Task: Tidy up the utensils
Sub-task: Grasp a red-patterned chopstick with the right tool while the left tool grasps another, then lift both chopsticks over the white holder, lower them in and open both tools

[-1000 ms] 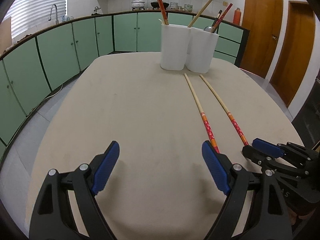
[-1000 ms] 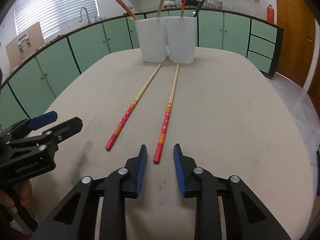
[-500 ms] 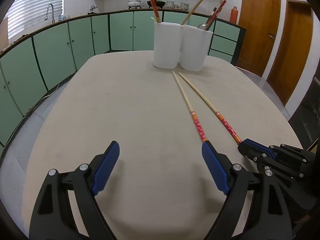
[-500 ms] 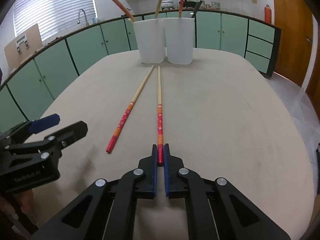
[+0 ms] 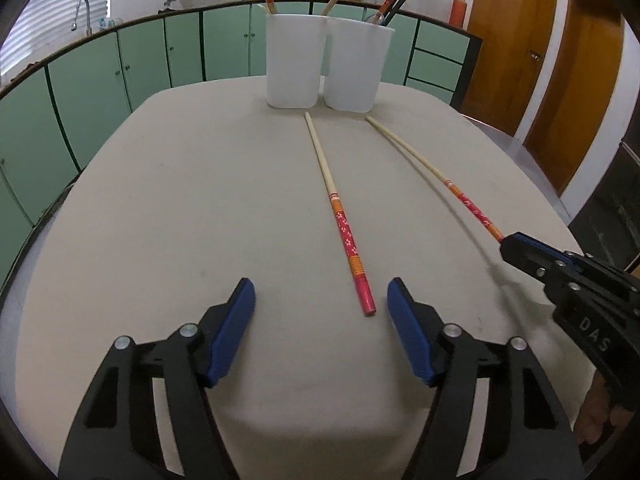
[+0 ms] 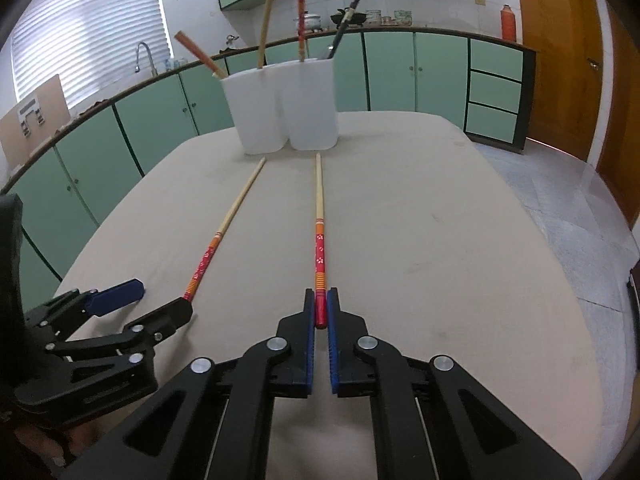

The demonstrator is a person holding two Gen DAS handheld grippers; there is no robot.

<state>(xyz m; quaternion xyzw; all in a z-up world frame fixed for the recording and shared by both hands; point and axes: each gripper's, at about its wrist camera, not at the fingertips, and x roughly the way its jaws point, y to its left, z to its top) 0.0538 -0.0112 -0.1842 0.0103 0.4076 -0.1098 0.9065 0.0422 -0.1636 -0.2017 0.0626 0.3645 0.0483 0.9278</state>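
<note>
On the beige oval table (image 5: 168, 208) two long bamboo chopsticks with red flower-patterned, orange-banded handles lie lengthwise, their pale tips pointing at a pair of white plastic utensil holders (image 6: 286, 106) standing side by side, touching, at the far end. The right gripper (image 6: 320, 312) is clenched on the red butt end of the right chopstick (image 6: 319, 216), its blue pads pressed against both sides of the handle; the stick runs straight ahead from the jaws, and whether its tip touches the table cannot be told. The left chopstick (image 5: 338, 216) lies flat on the table, near the other but apart from it, its red end just ahead of the left gripper (image 5: 320, 312), closer to the right-hand blue pad (image 5: 408, 336). That gripper is released, jaws spread wide, holding nothing. From the holders rise several utensils: a red-tipped chopstick (image 6: 198, 54) leaning left, a plain bamboo stick (image 6: 264, 32), a red patterned chopstick (image 6: 300, 20) and a dark-handled utensil (image 6: 340, 34). Green cabinets (image 6: 160, 120) curve behind the table, with wooden doors (image 5: 520, 48) to the right
</note>
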